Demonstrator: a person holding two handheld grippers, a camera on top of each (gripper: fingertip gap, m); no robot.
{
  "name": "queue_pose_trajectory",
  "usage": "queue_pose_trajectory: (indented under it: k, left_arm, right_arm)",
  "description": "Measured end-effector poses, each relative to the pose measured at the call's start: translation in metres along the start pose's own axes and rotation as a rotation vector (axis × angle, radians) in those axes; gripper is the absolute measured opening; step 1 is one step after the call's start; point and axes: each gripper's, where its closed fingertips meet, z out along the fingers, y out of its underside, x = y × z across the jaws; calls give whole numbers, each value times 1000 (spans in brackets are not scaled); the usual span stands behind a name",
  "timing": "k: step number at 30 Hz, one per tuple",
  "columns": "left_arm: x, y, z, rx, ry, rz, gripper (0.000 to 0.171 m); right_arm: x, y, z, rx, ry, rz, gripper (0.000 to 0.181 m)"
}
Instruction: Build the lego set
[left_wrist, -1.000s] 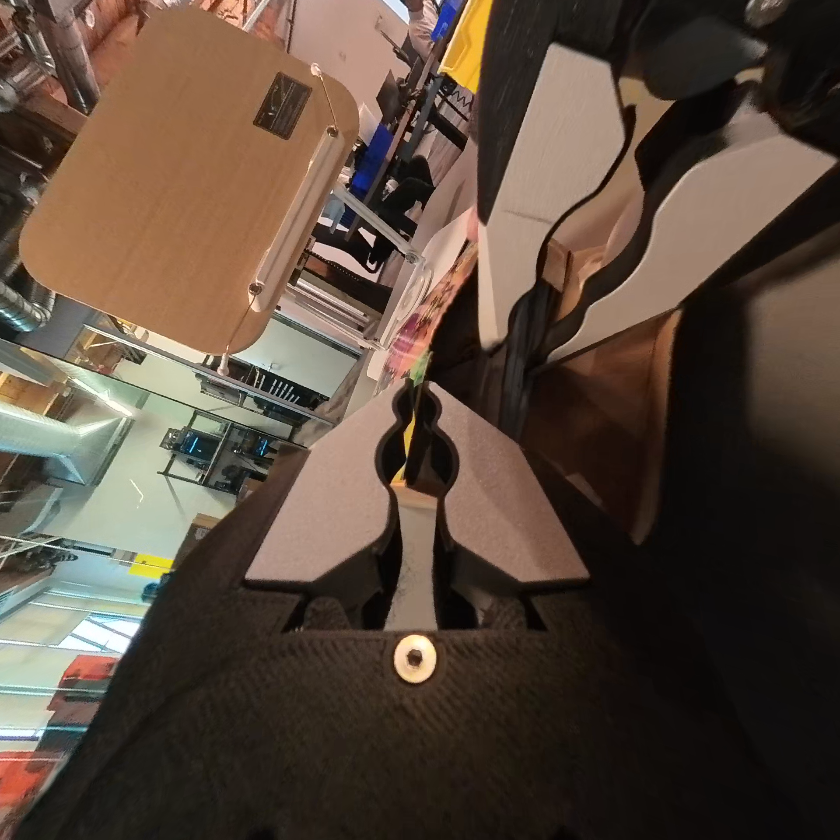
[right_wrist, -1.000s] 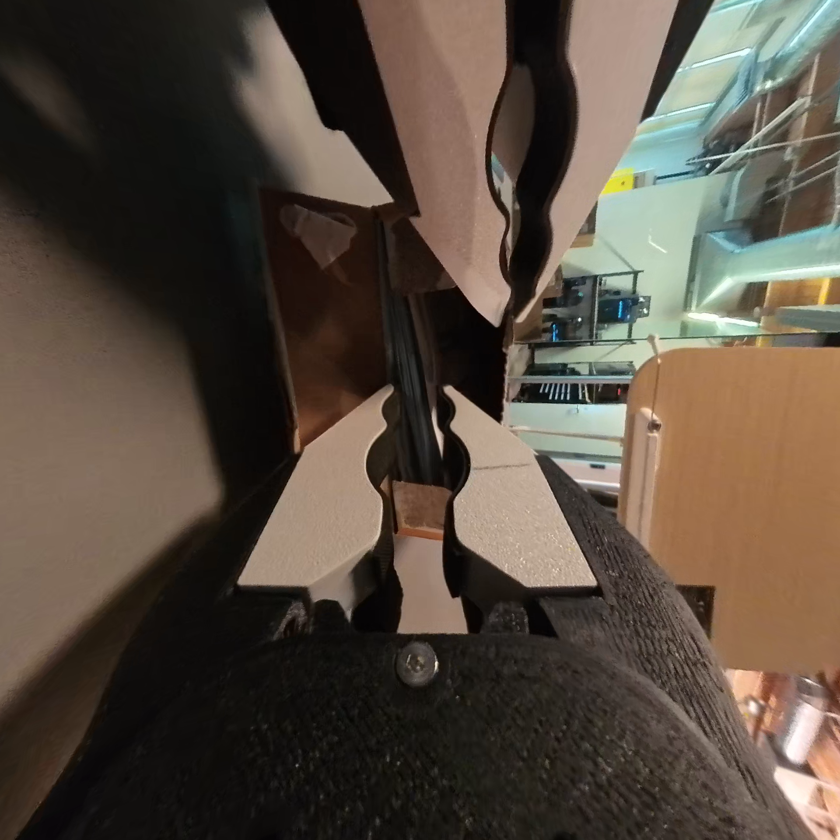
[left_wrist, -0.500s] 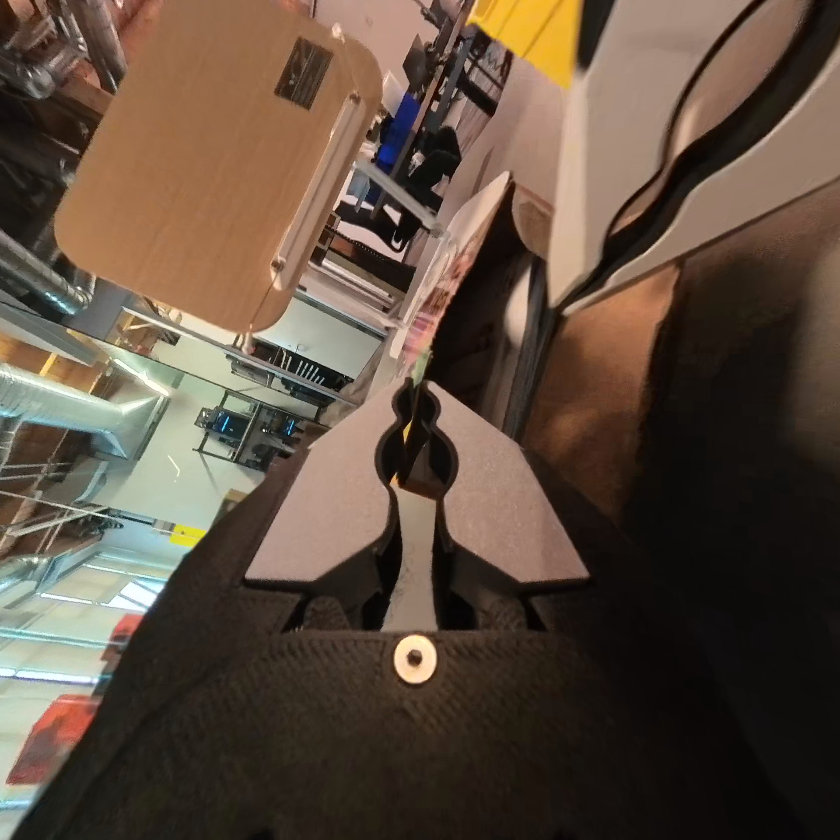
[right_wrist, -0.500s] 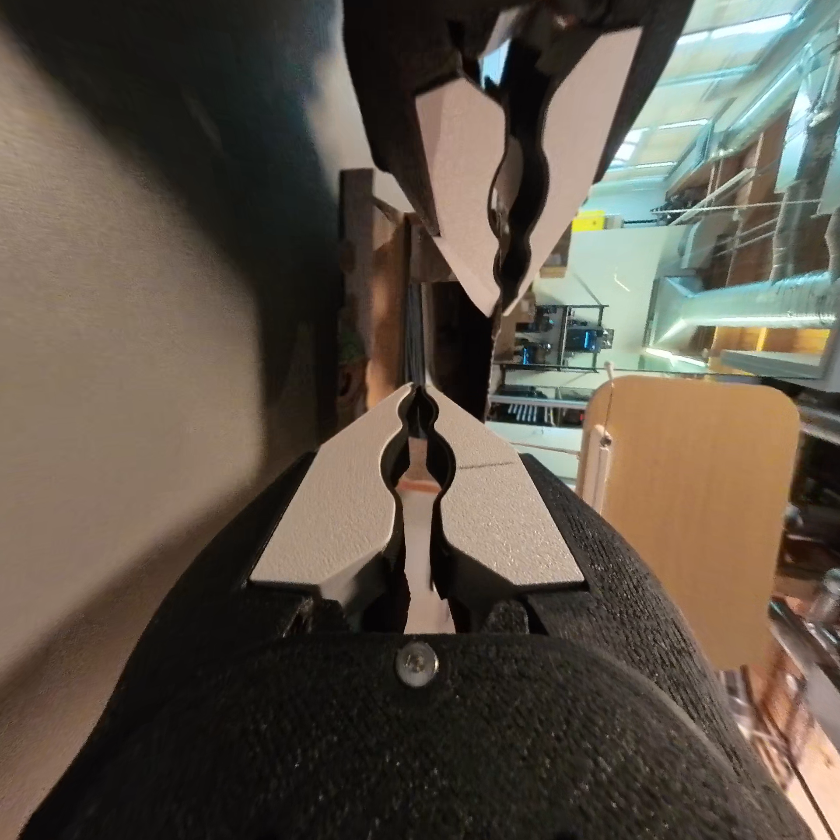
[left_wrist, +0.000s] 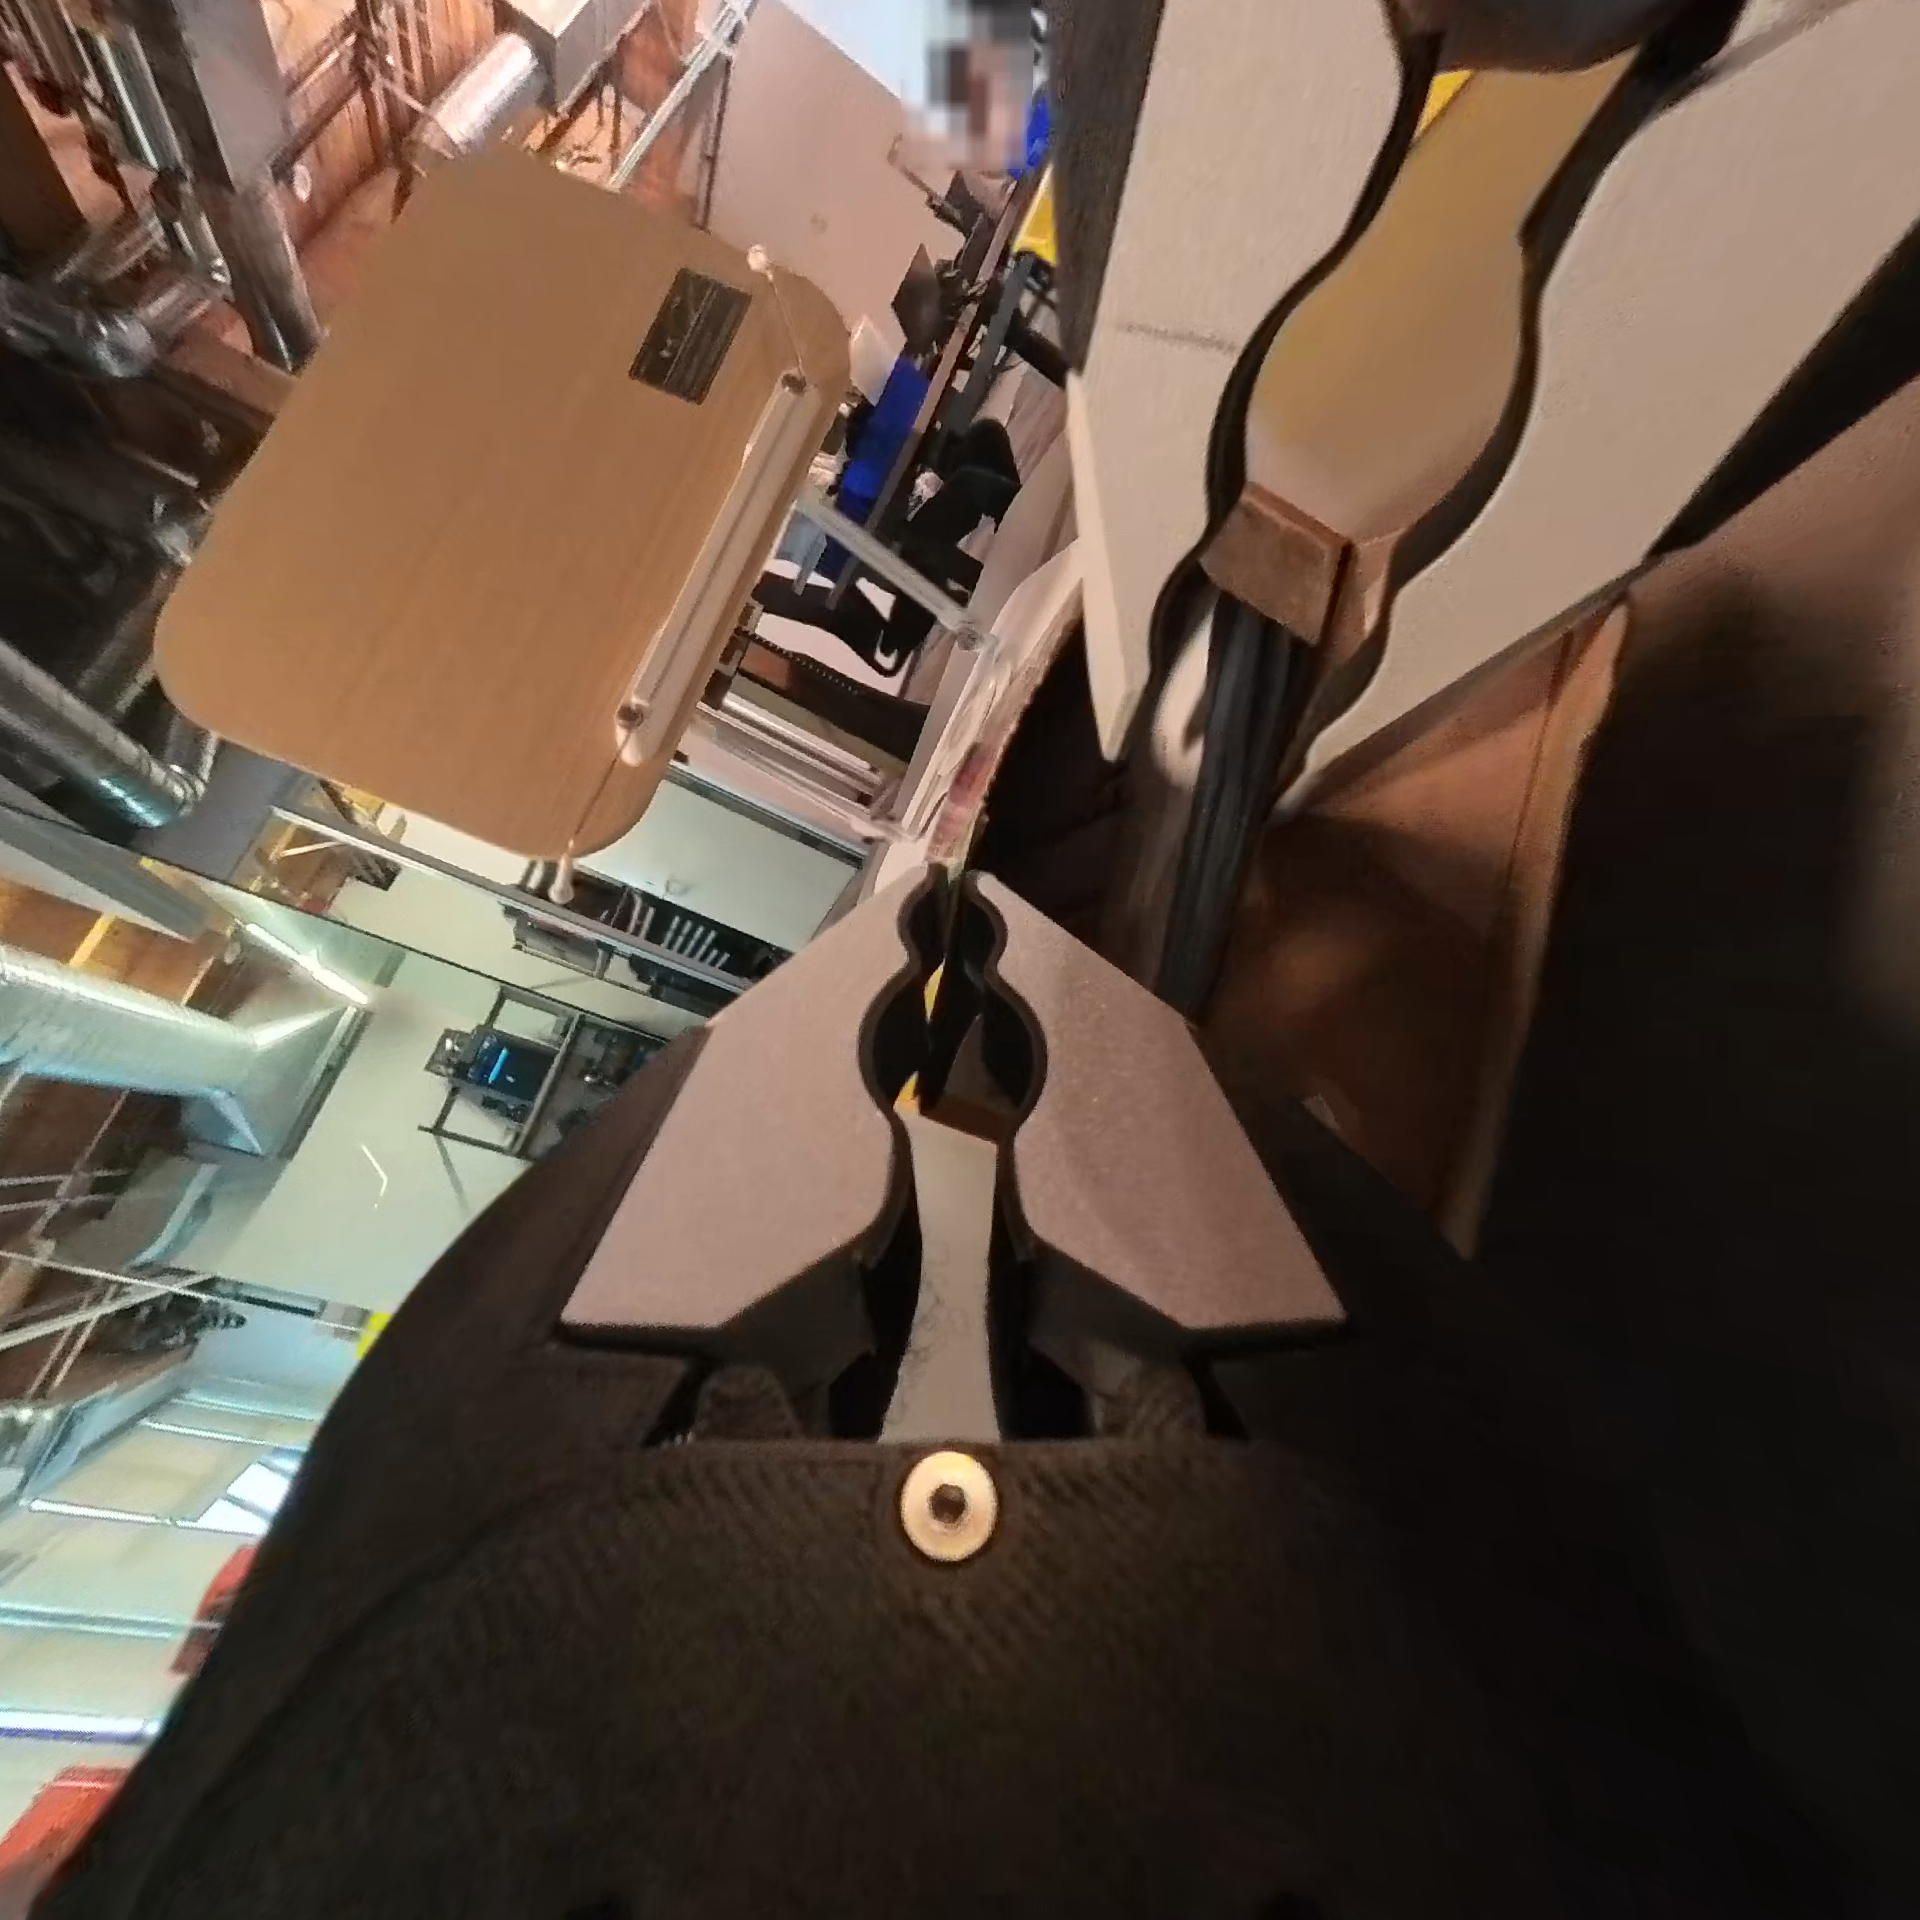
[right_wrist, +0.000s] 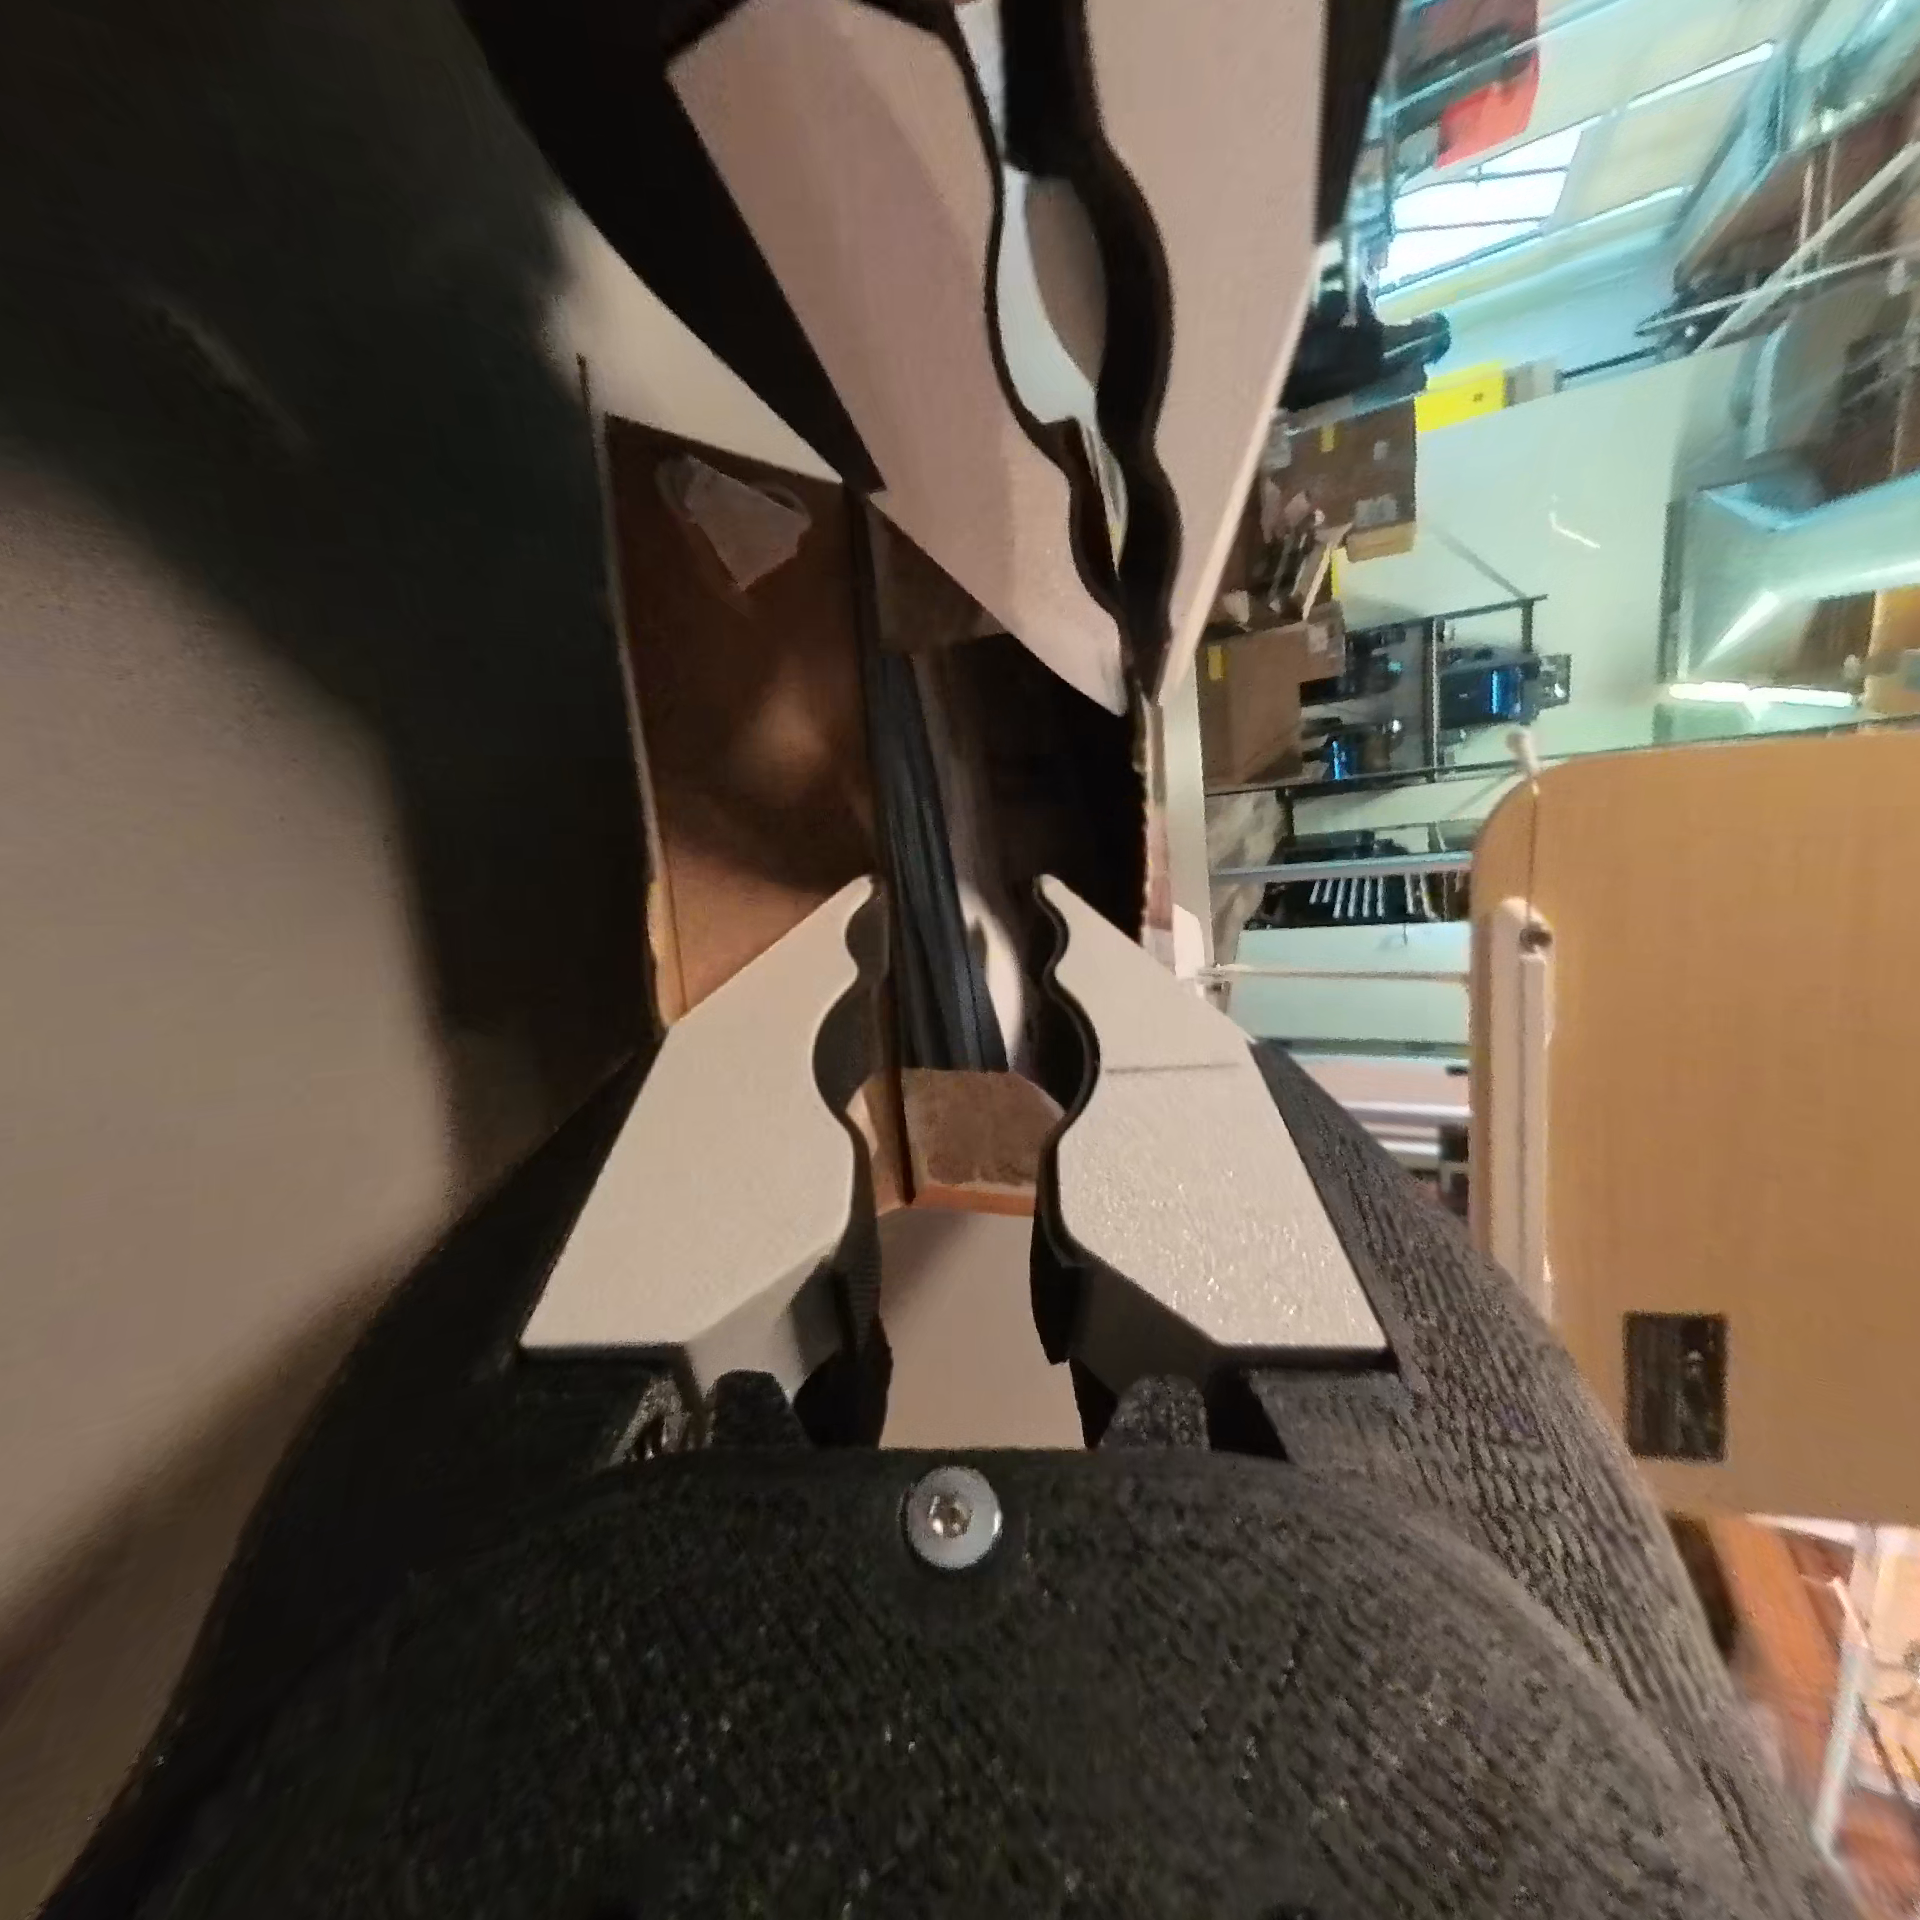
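Left gripper: the jaws are pressed nearly together, pinching a thin edge of the cardboard box. Right gripper: the jaws stand partly spread around a folded brown flap of the same box; contact on both sides appears likely, so a light grip is judged, not confirmed. Beyond the flap, dark flat bags or sheets stand inside the box, with a piece of clear tape on the inner wall. No loose brick is visible; the set's parts are presumed to be inside. Judged step: opening the box, an early stage of the build. Next move: draw the two held edges apart to widen the mouth, with steady tension to avoid tearing. Farther off, a wooden tray table stands in the workshop.
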Motion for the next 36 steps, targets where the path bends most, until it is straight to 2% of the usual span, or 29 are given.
queue_pose_trajectory:
  k: [4,7,10,11,13,19,22,25,28,32,34,36]
  left_arm:
    - [3,-6,-1,17,12,25,0]
    - [8,-15,-4,49,22,64,0]
    - [11,-15,-4,45,20,112,0]
    - [10,-13,-3,35,22,108,0]
    - [7,-9,-1,14,12,95,0]
    - [1,-6,0,-23,-14,60,0]
    - [2,-7,-1,-21,-16,75,0]
    - [2,-4,-2,-29,-14,91,0]
    - [-2,2,-1,-46,-17,55,0]
    - [-6,14,2,-83,-18,15,0]
    - [-10,21,2,-100,-29,-4,1]
    - [-15,28,2,-119,-38,-13,1]
  right_arm:
    - [-3,1,-2,5,-23,-14,26]
    - [-5,6,1,-49,-28,-23,23]
    - [-7,10,3,-93,-13,-68,12]
    - [-3,11,3,-110,33,-123,0]
    - [0,9,3,-134,80,-211,0]
    - [-2,2,-1,-103,57,-180,0]
    - [0,-2,-7,-36,37,-86,0]
    - [20,1,-19,27,82,35,0]
    - [23,-4,-29,82,89,24,0]
    - [6,-26,-41,159,-9,-47,0]
    - [9,-31,-52,204,-33,-13,0]
    - [24,-34,-65,278,-28,109,0]
